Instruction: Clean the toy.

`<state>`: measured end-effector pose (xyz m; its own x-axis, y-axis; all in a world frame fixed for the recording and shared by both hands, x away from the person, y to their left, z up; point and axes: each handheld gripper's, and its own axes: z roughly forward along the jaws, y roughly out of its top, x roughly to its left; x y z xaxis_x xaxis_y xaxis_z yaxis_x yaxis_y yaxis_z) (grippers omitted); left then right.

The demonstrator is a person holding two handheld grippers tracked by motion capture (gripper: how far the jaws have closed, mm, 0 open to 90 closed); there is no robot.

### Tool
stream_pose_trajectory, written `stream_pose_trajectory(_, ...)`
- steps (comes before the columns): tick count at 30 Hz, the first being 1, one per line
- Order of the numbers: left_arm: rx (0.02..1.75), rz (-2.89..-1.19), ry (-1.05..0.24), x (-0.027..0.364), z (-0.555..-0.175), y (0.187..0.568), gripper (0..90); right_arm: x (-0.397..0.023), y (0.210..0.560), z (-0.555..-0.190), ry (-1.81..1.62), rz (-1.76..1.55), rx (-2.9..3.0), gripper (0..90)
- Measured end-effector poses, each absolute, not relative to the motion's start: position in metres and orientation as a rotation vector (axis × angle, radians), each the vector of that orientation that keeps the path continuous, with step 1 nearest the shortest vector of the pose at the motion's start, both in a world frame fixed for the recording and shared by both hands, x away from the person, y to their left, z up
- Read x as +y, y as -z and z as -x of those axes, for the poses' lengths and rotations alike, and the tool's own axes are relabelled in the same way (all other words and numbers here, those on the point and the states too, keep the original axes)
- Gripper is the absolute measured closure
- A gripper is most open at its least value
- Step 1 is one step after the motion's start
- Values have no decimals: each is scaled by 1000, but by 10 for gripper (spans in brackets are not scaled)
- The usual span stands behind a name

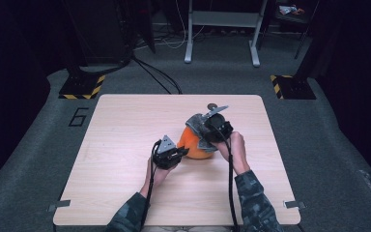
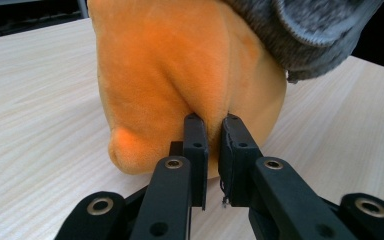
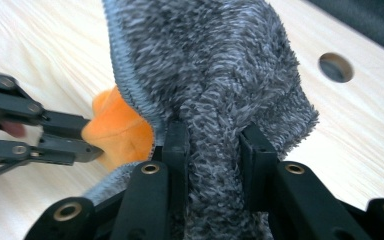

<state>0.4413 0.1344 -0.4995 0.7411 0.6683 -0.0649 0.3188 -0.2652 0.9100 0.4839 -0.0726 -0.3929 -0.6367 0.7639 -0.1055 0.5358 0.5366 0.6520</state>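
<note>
Two claws share the work: our left claw (image 2: 212, 150) pinches a fold of the orange plush toy (image 2: 180, 75) to anchor it mid-bench (image 1: 125, 145), while our right claw (image 3: 212, 150) grips its grey fleece cover (image 3: 215, 75), seemingly to peel it away.

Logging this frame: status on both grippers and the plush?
Left gripper shut on orange plush. Right gripper shut on grey fuzzy cover over plush top. Nothing in the way on table.
</note>
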Motion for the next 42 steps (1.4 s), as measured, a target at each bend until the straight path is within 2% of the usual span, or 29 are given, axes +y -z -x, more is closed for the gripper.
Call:
stream_pose_trajectory(6,775,-1869,-378,138,-446,506,826,-66,406,-494,-793,-1075,2409,698)
stream_pose_trajectory(32,780,-1865,-394,139,-448,511,821,-119,440,-496,-761,-1276,2383,694)
stream_pose_trajectory(42,786,-1863,-395,139,-448,511,818,-131,469,-504,-656,-1359,2388,693)
